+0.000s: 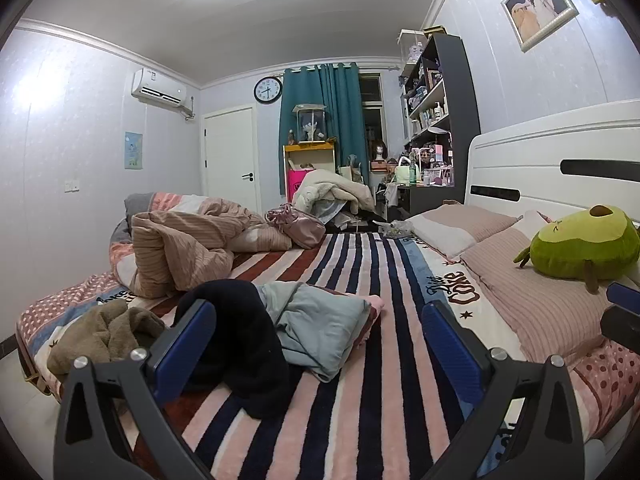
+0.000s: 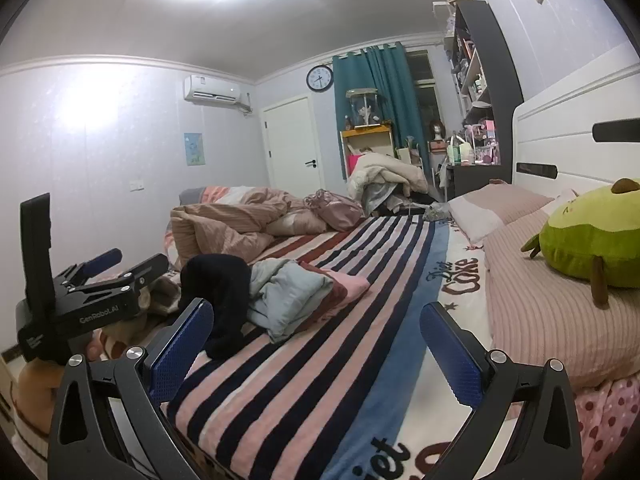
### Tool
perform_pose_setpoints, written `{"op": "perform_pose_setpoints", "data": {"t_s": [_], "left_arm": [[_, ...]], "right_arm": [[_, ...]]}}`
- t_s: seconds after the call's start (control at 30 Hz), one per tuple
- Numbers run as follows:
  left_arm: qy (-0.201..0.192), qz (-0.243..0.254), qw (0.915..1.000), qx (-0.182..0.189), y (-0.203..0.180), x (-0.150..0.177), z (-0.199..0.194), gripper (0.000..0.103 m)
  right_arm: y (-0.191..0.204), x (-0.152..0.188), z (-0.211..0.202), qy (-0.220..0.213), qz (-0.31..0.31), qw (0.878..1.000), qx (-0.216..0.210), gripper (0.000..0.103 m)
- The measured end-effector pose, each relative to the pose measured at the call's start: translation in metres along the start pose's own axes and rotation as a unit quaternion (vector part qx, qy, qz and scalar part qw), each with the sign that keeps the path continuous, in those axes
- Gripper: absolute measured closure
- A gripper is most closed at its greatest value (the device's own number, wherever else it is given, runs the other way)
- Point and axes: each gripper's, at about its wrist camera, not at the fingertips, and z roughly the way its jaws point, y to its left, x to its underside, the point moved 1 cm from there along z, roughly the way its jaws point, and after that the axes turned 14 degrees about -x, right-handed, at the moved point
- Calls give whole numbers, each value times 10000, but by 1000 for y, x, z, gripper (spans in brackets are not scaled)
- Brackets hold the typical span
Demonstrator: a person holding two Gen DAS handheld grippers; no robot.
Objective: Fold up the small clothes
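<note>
A heap of small clothes lies on the striped blanket point(image 1: 360, 400): a black garment point(image 1: 240, 340), a crumpled light blue-grey one point(image 1: 320, 324) on a pink piece point(image 1: 374, 304), and an olive-brown one point(image 1: 108, 328) at the bed's left edge. My left gripper point(image 1: 316, 306) is open just in front of the heap, its left finger point(image 1: 184, 344) against the black garment, nothing held. In the right wrist view, the black garment point(image 2: 224, 292) and blue-grey garment point(image 2: 284, 296) lie ahead-left. My right gripper point(image 2: 316, 306) is open over bare blanket, with the left gripper point(image 2: 140, 257) off to its left.
Two pink pillows point(image 1: 540, 304) and a green avocado plush point(image 1: 584, 244) lie by the white headboard point(image 1: 560, 148) on the right. A crumpled striped duvet point(image 1: 180, 248) and a shiny pink bag point(image 1: 296, 224) occupy the far left of the bed.
</note>
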Motion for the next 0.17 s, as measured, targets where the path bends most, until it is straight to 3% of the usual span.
{"op": "perform_pose_setpoints", "data": {"t_s": [0.17], "left_arm": [[11, 27, 10000, 49, 0, 1, 2, 1]], "right_arm": [[1, 0, 0, -3, 5, 10000, 7, 0]]}}
